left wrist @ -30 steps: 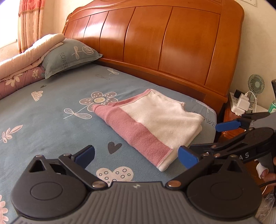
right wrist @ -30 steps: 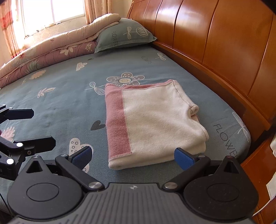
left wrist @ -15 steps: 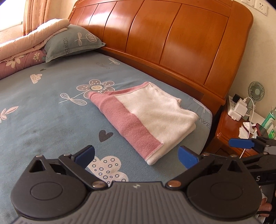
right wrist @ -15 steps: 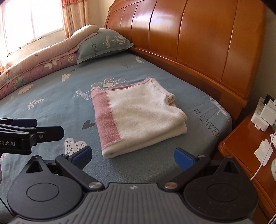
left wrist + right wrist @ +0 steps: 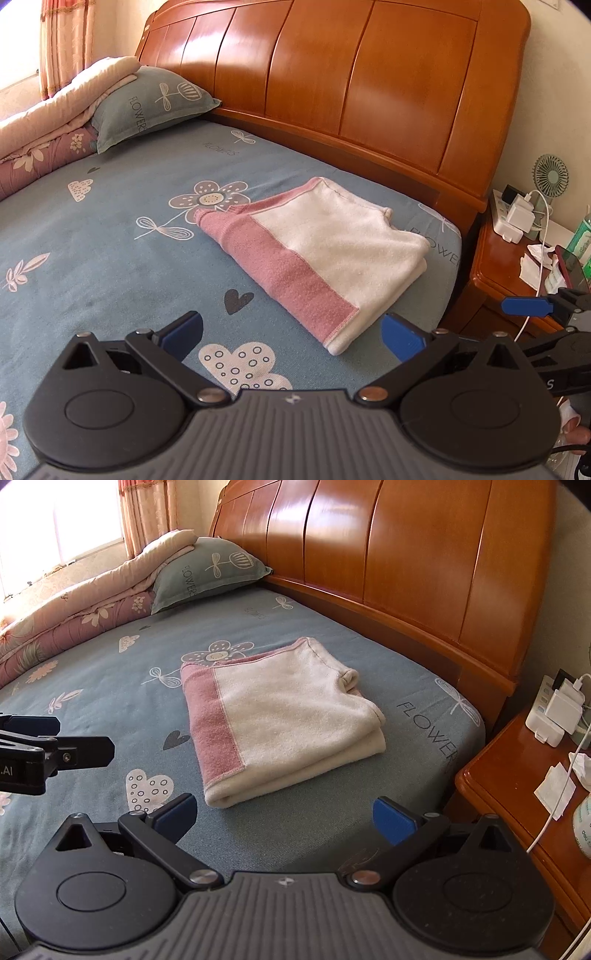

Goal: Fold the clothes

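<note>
One folded towel (image 5: 284,723), one pillow (image 5: 210,572), two tools, one fan (image 5: 550,175), one nightstand (image 5: 517,786)

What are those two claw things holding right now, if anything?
Nothing. The left gripper and the right gripper are both open and empty, and the folded towel lies by itself on the bed.

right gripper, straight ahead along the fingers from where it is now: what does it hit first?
Most likely the folded towel. The right gripper is open and empty, with the towel's near folded edge just ahead between its fingers. Depth is unclear: pitched lower, it would meet the bedsheet first.
</note>
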`<state>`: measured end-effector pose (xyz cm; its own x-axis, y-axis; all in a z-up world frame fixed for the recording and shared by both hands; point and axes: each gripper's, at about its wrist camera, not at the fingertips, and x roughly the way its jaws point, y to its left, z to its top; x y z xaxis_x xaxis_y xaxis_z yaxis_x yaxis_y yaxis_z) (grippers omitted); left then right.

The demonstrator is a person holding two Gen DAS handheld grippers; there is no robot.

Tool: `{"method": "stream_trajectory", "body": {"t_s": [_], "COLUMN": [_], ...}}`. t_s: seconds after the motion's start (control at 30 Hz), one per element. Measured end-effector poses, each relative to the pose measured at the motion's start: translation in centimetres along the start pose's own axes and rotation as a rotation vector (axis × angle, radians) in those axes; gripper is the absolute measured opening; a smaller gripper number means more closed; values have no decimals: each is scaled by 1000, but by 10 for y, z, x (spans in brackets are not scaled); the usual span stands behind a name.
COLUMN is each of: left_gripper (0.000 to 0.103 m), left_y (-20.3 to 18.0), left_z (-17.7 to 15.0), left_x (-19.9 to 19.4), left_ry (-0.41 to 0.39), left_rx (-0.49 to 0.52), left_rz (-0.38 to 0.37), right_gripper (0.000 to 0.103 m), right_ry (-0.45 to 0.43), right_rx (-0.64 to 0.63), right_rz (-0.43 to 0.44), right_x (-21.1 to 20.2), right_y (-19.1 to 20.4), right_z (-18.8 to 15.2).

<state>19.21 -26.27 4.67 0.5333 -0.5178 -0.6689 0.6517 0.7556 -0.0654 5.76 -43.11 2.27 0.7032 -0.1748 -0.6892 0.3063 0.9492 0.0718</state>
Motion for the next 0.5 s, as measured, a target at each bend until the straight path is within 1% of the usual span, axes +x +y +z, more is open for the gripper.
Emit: {"method": "stream_trajectory", "body": {"t_s": [0.13,0.4,0.5], "left_gripper": [102,102,102], "left_y": [4,9,6], "left_z": [3,-2,-5], "left_x": [-4,3,3], "left_ry": [-1,25,18], "left_rx": [26,-5,19], "left_rz": [11,9,23], "right_gripper": [103,103,103], "right_ry": [3,-1,-5], "right_rx": [4,-1,-1], "right_rz": [-8,-19,-25], "right_x": [1,1,1], "right_y": [-2,-5,-5], "right_z": [-1,1,1]}}
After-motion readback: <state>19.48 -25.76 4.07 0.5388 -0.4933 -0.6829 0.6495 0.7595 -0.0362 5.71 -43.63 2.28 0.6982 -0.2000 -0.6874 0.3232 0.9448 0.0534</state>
